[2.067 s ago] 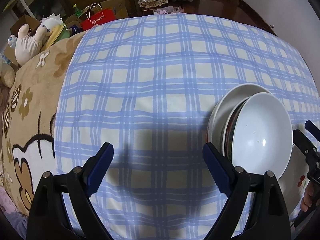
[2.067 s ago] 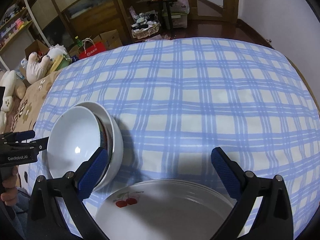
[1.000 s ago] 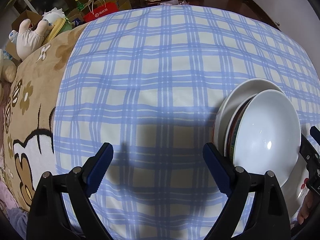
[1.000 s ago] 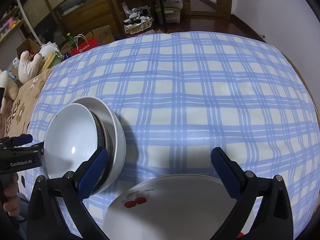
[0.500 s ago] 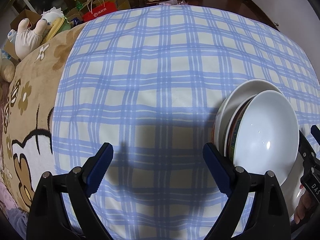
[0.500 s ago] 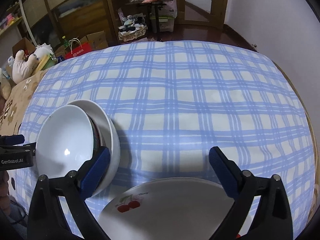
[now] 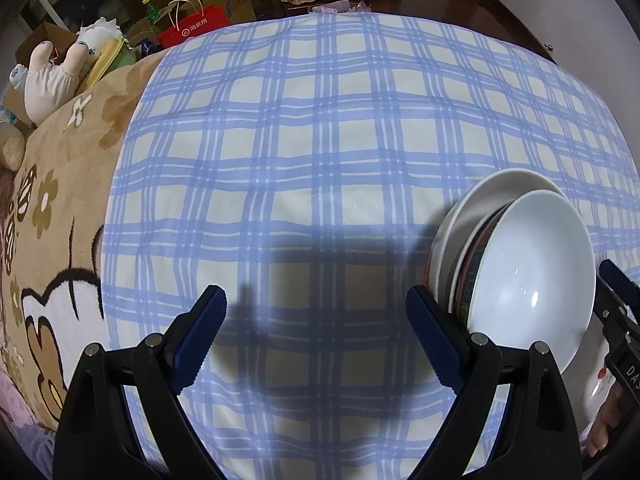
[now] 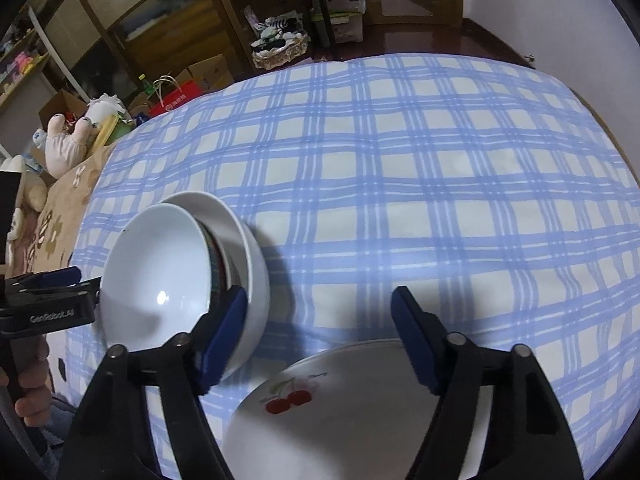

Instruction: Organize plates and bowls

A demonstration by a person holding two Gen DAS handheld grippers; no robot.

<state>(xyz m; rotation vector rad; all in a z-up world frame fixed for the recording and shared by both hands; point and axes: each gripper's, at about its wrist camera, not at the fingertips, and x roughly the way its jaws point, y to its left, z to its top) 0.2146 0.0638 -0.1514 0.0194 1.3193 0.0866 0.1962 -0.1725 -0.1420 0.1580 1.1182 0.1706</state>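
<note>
A stack of nested bowls stands on the blue checked cloth (image 7: 320, 140). Its top white bowl (image 8: 160, 276) sits tilted in a patterned bowl (image 8: 218, 264), which rests in an outer white bowl (image 8: 252, 248). Just in front of the stack lies a white plate with a cherry print (image 8: 352, 412). My right gripper (image 8: 318, 338) hovers over the plate's far rim. Its jaws are closing, its pads press on nothing, and its left finger is in front of the bowl stack. My left gripper (image 7: 316, 336) stands open over bare cloth, with the bowl stack (image 7: 532, 280) to its right.
A beige blanket with a flower and bear print (image 7: 52, 200) covers the surface left of the cloth. Beyond the far edge there are a plush toy (image 7: 48, 76), a red bag (image 7: 192, 28), boxes and wooden furniture. A hand (image 8: 28, 396) holds the left gripper's handle.
The right gripper's jaws have narrowed over the plate, and its view has tipped slightly. The left gripper, the bowls and the plate have stayed in place.
</note>
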